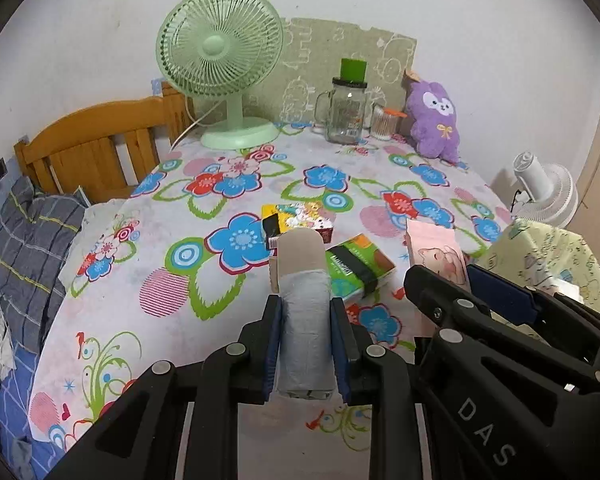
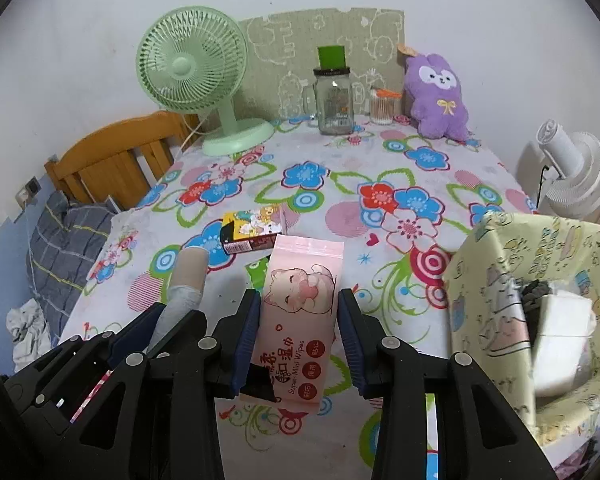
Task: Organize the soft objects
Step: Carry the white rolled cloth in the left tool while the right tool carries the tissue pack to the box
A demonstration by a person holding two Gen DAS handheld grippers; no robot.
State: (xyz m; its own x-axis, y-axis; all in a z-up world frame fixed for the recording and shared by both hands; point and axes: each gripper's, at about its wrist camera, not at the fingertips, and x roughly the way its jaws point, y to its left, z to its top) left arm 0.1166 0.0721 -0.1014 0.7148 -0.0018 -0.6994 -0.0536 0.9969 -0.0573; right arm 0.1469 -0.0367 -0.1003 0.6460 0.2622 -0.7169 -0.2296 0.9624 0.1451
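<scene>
Left tongs (image 1: 306, 334) pinch a roll (image 1: 303, 280); right tongs (image 2: 298, 332) pinch wipes (image 2: 300, 312), basket (image 2: 500, 280) contents unclear.

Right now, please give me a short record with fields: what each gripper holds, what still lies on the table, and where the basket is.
left gripper: shut on grey roll
right gripper: shut on pink wipes pack
on table: yellow packet, green packet
fabric basket: at right table edge, white item inside

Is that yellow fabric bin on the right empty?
Not empty. The yellow fabric bin stands open-topped, and a white packet and something dark show inside; what they are, cannot tell.
</scene>
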